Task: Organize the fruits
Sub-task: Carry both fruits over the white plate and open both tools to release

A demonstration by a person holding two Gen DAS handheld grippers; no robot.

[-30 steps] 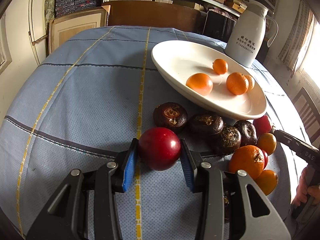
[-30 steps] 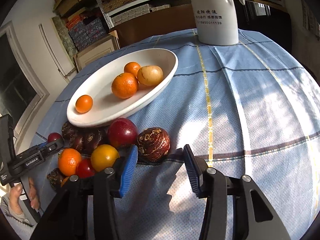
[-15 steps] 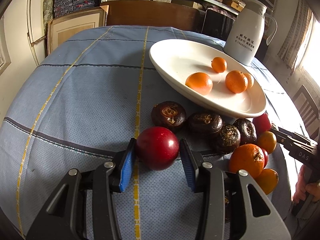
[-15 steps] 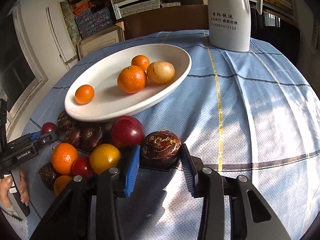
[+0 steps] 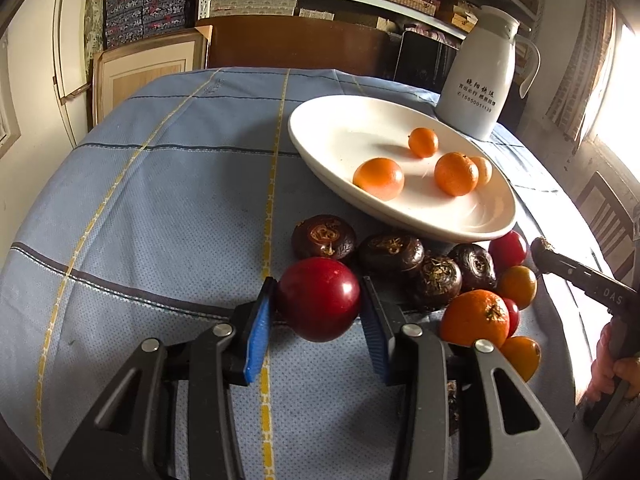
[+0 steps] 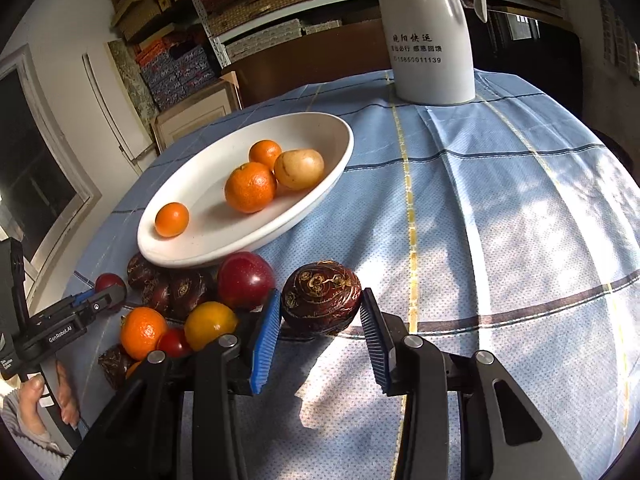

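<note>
My left gripper (image 5: 318,286) is closing its blue pads on a glossy red fruit (image 5: 318,300), which they press from both sides just above the blue checked cloth. In the right wrist view my right gripper (image 6: 320,294) is shut on a dark brown wrinkled fruit (image 6: 320,300), held a little off the cloth over its shadow. A white oval plate (image 5: 320,128) lies behind with several oranges (image 5: 378,178) in it; the right wrist view also shows a pale yellow fruit (image 6: 299,169) there. Loose dark, red and orange fruits (image 5: 436,280) are heaped in front of the plate.
A white jug (image 6: 430,32) with printed text stands at the far side of the table, behind the plate. The other gripper's black finger (image 5: 576,276) and a hand enter at the right edge. Shelves, boxes and a chair surround the round table.
My right gripper slid forward around the dark brown fruit and shut on it, and the fruit now sits higher. The left gripper kept its hold on the red fruit.
</note>
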